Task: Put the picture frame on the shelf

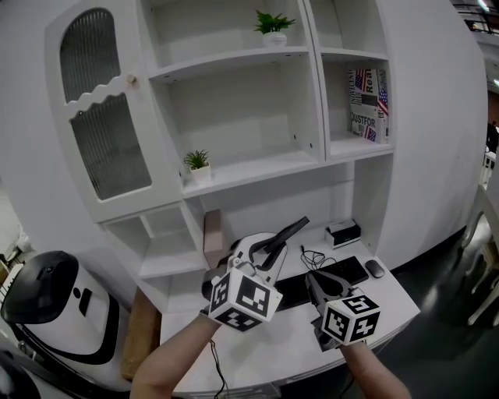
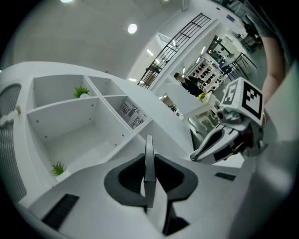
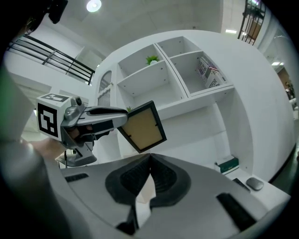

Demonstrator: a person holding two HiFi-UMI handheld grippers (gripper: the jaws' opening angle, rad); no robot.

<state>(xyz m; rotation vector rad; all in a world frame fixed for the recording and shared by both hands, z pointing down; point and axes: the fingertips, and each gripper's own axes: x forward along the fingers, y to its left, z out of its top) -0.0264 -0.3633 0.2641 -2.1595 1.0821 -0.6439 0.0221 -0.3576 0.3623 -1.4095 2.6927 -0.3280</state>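
The picture frame (image 1: 285,233) has a dark rim and a brown back (image 3: 142,126). My left gripper (image 1: 271,249) is shut on its edge and holds it up over the desk, below the white shelf unit (image 1: 249,167). In the left gripper view the frame (image 2: 149,158) stands edge-on between the pads of the left gripper (image 2: 148,173). My right gripper (image 1: 313,280) hovers just right of it, shut with nothing in it. In its own view the jaws of the right gripper (image 3: 150,158) meet, and the left gripper (image 3: 105,118) is seen from the side.
The shelves hold a small potted plant (image 1: 198,164), another plant (image 1: 273,24) higher up and a printed book (image 1: 368,103). On the desk lie a keyboard (image 1: 345,270), a mouse (image 1: 375,268), a small box (image 1: 342,231) and a cable (image 1: 313,256). A ribbed-glass cabinet door (image 1: 101,117) is at left.
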